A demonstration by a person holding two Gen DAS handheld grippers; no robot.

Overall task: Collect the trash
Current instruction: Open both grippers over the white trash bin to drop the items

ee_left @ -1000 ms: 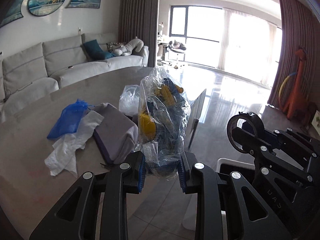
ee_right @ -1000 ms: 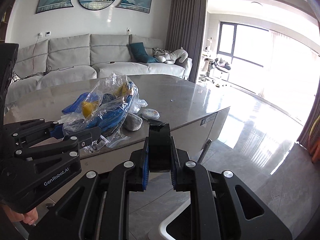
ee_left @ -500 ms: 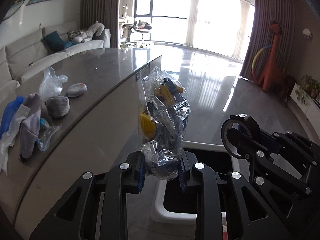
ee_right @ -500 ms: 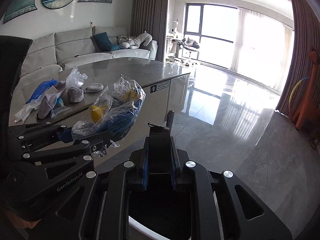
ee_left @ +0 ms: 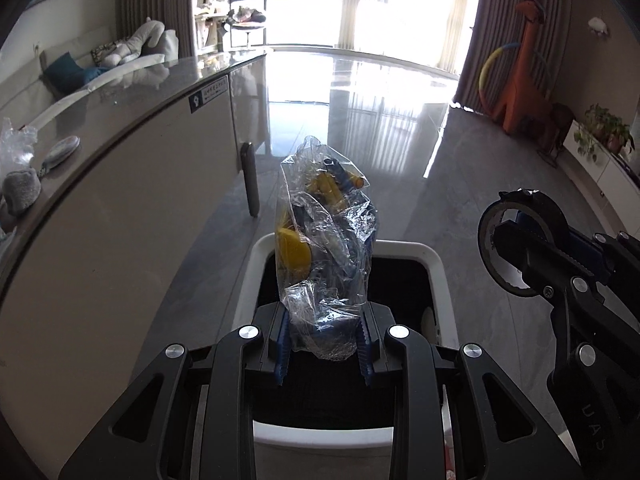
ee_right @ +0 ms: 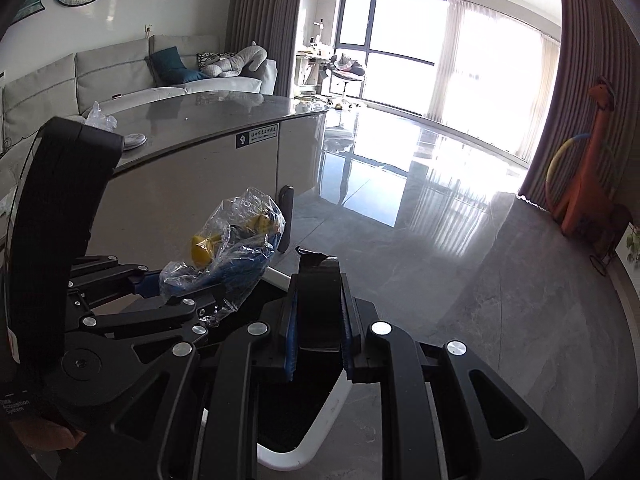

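Both grippers were over the bin [ee_left: 438, 276], which stood on the floor just off the tabletop's [ee_left: 120, 120] near edge, its white rim framing a dark liner.

Left gripper [ee_left: 324, 354]: fingers closed on the bag [ee_left: 326, 248], a crumpled clear bag with yellow and blue scraps inside. I had it pinched at its lower end, so the rest stood up and away from the fingers, directly above the bin's mouth. I judged this hold was chosen so the bag would fall straight in once let go; the grip was low and narrow, enough for something that light.

Right gripper [ee_right: 318, 330]: fingers closed on a black tape roll [ee_left: 520, 244], seen as a ring from the left camera and edge-on from its own. It hung at the right of the bag, over the bin's right rim. I read it as a second piece of trash carried along in the same trip.

More trash lay on the tabletop at far left: a grey wad [ee_left: 20, 190], a small flat packet [ee_left: 60, 150], a scrap of clear plastic [ee_left: 14, 140].

Judgement: drop step at hand, neither item released yet. Risk: the crinkly bag could cling to a pad or catch the rim.
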